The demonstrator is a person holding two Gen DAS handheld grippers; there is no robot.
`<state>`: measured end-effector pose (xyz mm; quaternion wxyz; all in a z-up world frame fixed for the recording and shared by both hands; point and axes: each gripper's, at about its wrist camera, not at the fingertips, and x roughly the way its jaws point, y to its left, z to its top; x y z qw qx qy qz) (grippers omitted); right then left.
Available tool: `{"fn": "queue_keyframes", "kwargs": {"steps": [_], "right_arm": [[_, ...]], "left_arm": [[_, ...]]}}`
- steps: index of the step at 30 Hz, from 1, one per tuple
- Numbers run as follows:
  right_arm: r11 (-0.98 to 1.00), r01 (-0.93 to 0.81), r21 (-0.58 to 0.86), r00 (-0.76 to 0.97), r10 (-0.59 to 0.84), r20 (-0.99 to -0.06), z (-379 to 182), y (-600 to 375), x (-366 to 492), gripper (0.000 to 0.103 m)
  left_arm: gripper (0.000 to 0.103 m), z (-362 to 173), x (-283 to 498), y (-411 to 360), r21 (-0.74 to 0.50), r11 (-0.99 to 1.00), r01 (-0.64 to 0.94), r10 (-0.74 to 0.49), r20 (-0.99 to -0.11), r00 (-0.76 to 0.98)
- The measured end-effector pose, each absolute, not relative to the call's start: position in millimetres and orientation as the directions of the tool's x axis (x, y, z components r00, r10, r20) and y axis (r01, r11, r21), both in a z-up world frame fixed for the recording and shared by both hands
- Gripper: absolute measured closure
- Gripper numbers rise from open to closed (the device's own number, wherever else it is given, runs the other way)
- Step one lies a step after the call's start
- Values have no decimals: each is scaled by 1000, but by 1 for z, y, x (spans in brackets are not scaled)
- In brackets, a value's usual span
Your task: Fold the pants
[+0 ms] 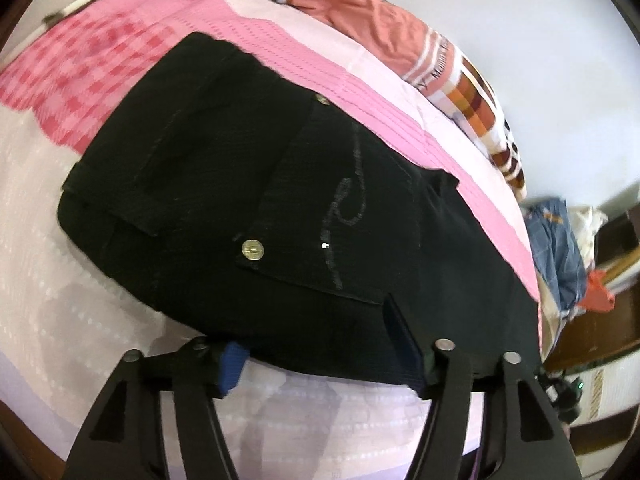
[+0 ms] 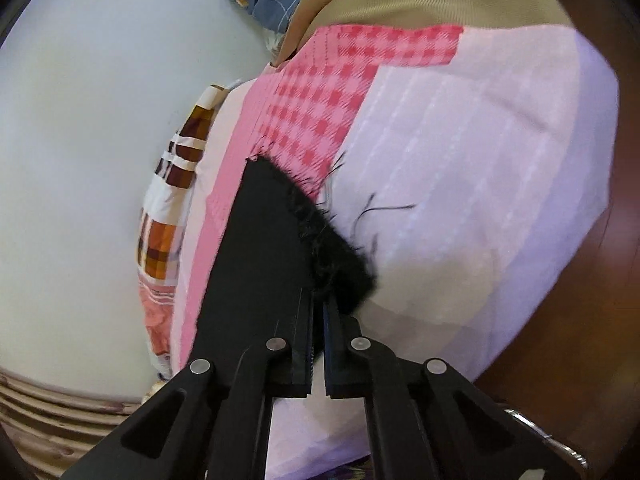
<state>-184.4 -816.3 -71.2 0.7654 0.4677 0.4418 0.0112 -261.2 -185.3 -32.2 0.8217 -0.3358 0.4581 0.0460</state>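
Black pants [image 1: 248, 200] lie on a pink and white bedspread [image 1: 60, 264], waist and rear pocket facing the left wrist camera, with a metal button [image 1: 252, 249] and grey stitching. My left gripper [image 1: 316, 340] is open, its blue-padded fingers [image 1: 232, 368] spread at the pants' near edge, the right finger resting on the cloth. In the right wrist view my right gripper [image 2: 318, 308] is shut on the frayed hem of a black pant leg [image 2: 264, 248], which stretches away over the bedspread [image 2: 460, 184].
A salmon garment [image 1: 360, 16] and a checked orange-brown cloth [image 1: 480, 112] lie at the far side of the bed. A blue checked garment [image 1: 556, 240] hangs past the bed's right end. Dark wooden furniture [image 2: 580, 320] stands beside the bed.
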Motion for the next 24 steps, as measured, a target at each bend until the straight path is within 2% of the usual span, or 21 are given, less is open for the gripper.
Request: {"fn": "queue_keyframes", "kwargs": {"steps": [3, 4, 6, 8, 9, 10, 13, 17, 24], "right_arm": [[529, 392, 753, 631, 441, -638, -69, -821, -192, 98], [521, 370, 769, 644, 453, -616, -64, -821, -192, 93], [453, 291, 843, 666, 537, -518, -55, -815, -194, 91], [372, 240, 896, 638, 635, -435, -55, -799, -189, 76], [332, 223, 917, 599, 695, -397, -58, -781, -188, 61], [318, 222, 922, 563, 730, -387, -61, -766, -187, 57], [294, 256, 921, 405, 832, -379, -82, -707, -179, 56], [339, 311, 888, 283, 859, -427, -108, -656, -170, 56], [368, 303, 879, 286, 845, -452, -106, -640, -165, 57]], "left_arm": [[35, -32, -263, -185, -517, 769, -377, -235, -777, 584], [35, -31, -264, -183, -531, 758, -379, -242, -768, 593], [35, -31, -267, -179, -557, 737, -382, -258, -755, 604], [34, -32, -267, -177, -571, 730, -376, -270, -746, 609], [34, -33, -268, -177, -571, 731, -374, -270, -745, 610], [34, -33, -267, -177, -569, 734, -371, -269, -745, 611], [32, -33, -267, -178, -568, 736, -368, -267, -743, 613], [30, -34, -266, -178, -580, 727, -368, -277, -738, 616], [29, -36, -266, -172, -616, 691, -379, -297, -720, 628]]}}
